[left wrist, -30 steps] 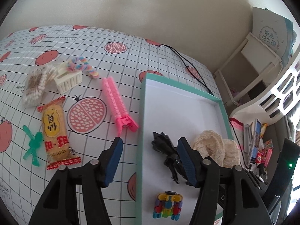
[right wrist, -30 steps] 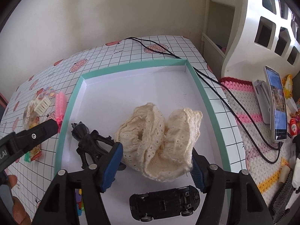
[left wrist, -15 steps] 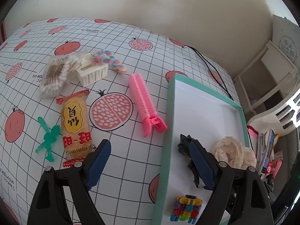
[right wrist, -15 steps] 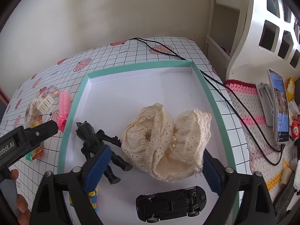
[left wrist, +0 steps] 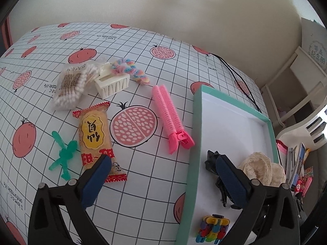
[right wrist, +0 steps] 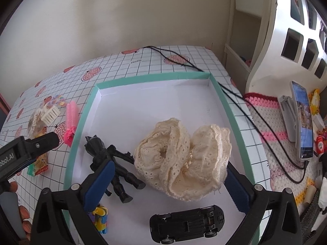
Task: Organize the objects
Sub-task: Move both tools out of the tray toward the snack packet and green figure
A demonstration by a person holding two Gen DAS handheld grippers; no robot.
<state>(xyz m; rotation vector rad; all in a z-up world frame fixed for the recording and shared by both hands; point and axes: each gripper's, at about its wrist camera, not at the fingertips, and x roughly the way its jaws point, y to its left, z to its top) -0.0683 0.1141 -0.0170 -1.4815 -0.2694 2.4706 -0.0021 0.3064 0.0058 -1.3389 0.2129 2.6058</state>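
A: Both our tools are empty. The left gripper point(left wrist: 161, 175) has its jaws spread wide over the table, holding nothing, and the right gripper point(right wrist: 169, 183) is just as wide apart above the tray point(right wrist: 81, 122), also with nothing between its pads.

B: So what is nearest the left one?

A: Ahead of its left pad lies the snack packet point(left wrist: 95, 134), with the green toy figure point(left wrist: 63, 153) just beside it on the outer side. Ahead, between the pads, is the pink hair clip point(left wrist: 171, 118), close to the tray's near wall. Farther ahead are the white claw clip point(left wrist: 112, 84), the cotton swab bag point(left wrist: 70, 83) and the pastel twist point(left wrist: 130, 71), bunched together and touching.

B: That cluster worries us. If we reach into it, we may drag two things at once.

A: Agreed. And the packet is flat and slick; our pads could slide over it. The pink clip is round, so it may roll toward the tray wall.

B: And the right side?

A: Between its pads sits the cream lace fabric point(right wrist: 181, 159), with the black figure point(right wrist: 110, 159) by the left pad and the black toy car point(right wrist: 187, 223) beneath. Dropping more in there could topple onto them.
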